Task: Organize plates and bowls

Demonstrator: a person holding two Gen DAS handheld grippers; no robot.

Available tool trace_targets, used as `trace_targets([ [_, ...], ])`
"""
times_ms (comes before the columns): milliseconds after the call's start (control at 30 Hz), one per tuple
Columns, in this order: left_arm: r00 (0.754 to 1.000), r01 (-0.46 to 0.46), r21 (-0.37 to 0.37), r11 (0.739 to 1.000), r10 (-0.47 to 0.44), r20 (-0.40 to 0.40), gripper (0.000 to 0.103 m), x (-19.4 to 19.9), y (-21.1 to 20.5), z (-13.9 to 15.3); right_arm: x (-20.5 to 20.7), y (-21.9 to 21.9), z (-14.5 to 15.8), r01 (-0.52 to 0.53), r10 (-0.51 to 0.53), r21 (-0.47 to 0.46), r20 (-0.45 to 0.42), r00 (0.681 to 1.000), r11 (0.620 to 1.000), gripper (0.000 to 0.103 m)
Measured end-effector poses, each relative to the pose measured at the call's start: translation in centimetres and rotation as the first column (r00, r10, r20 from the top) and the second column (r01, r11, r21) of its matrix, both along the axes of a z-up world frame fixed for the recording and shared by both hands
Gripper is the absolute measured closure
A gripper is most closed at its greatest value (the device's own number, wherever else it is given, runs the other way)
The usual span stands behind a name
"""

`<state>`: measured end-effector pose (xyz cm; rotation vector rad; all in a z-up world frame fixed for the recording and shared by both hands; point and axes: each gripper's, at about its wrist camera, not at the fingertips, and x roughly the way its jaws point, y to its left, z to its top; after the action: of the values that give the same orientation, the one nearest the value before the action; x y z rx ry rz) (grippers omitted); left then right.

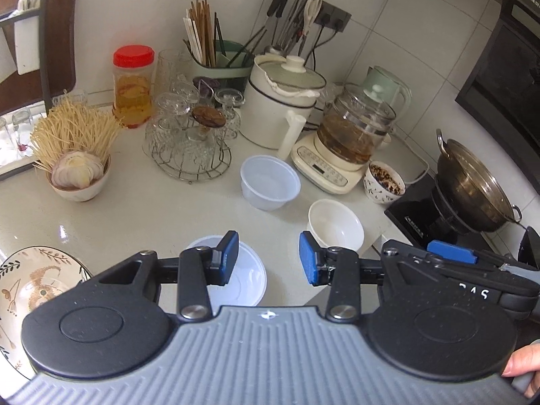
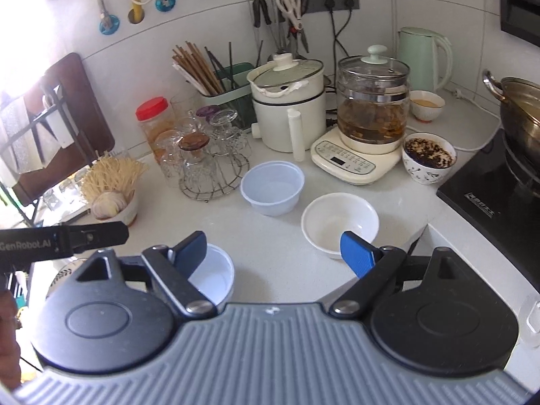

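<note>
Writing: "GenRobot.AI" on the left gripper's arm, at 9 o'clock in the right wrist view.
Left gripper [image 1: 268,258]: partly open, holding nothing, above a white plastic tub [image 1: 248,278].
Right gripper [image 2: 273,253]: spread wide, holding nothing.
White ceramic bowl [image 2: 339,222]: empty, at 1 o'clock from the right gripper.
Translucent plastic bowl [image 2: 271,187]: empty, at 12 o'clock.
Flowered plate [image 1: 32,283]: at 9 o'clock, counter edge.
Patterned cup [image 2: 428,159]: dark flecked contents.

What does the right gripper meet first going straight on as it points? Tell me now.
Probably the clear plastic bowl, dead ahead of the open right gripper; depth is unclear, so perhaps bare counter first.
</note>
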<state>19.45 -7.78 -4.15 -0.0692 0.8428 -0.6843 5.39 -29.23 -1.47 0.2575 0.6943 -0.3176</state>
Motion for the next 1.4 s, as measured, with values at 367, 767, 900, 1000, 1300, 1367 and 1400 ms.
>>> trace_targets([
  [367, 0.999, 0.016, 0.053, 0.998, -0.014, -0.032, 0.057, 2.3, -3.5, -2.5, 1.5, -3.3, -1.8, 0.033, -0.033, 0.052, -0.013, 0.999, 0.998, 0.015],
  [767, 0.995, -0.029, 0.098, 0.995, 0.038, -0.091, 0.056, 7.9, -9.2, -5.1, 7.4, -9.6, -4.1, 0.051, -0.048, 0.115, -0.028, 0.998, 0.992, 0.016],
  [900, 0.990, -0.042, 0.104, 0.994, 0.055, -0.128, 0.056, 9.7, -10.8, -6.1, 9.5, -11.1, -5.2, 0.047, -0.040, 0.156, -0.048, 0.998, 0.987, 0.016],
  [1000, 0.986, -0.054, 0.107, 0.993, 0.070, -0.148, 0.056, 10.9, -11.8, -6.8, 10.9, -11.9, -5.9, 0.035, -0.025, 0.162, -0.066, 0.998, 0.986, 0.016],
  [1300, 0.971, -0.080, 0.098, 0.992, 0.100, -0.219, 0.056, 14.6, -14.9, -9.5, 14.2, -14.7, -9.0, 0.024, 0.013, 0.270, -0.133, 0.991, 0.963, 0.038],
  [1367, 0.967, -0.082, 0.092, 0.992, 0.101, -0.235, 0.056, 15.4, -15.5, -10.2, 15.1, -15.3, -9.8, 0.027, 0.016, 0.277, -0.154, 0.988, 0.961, 0.043],
  [1400, 0.965, -0.084, 0.091, 0.992, 0.104, -0.240, 0.056, 15.8, -15.8, -10.5, 15.5, -15.6, -10.2, 0.029, 0.017, 0.283, -0.161, 0.987, 0.959, 0.048],
])
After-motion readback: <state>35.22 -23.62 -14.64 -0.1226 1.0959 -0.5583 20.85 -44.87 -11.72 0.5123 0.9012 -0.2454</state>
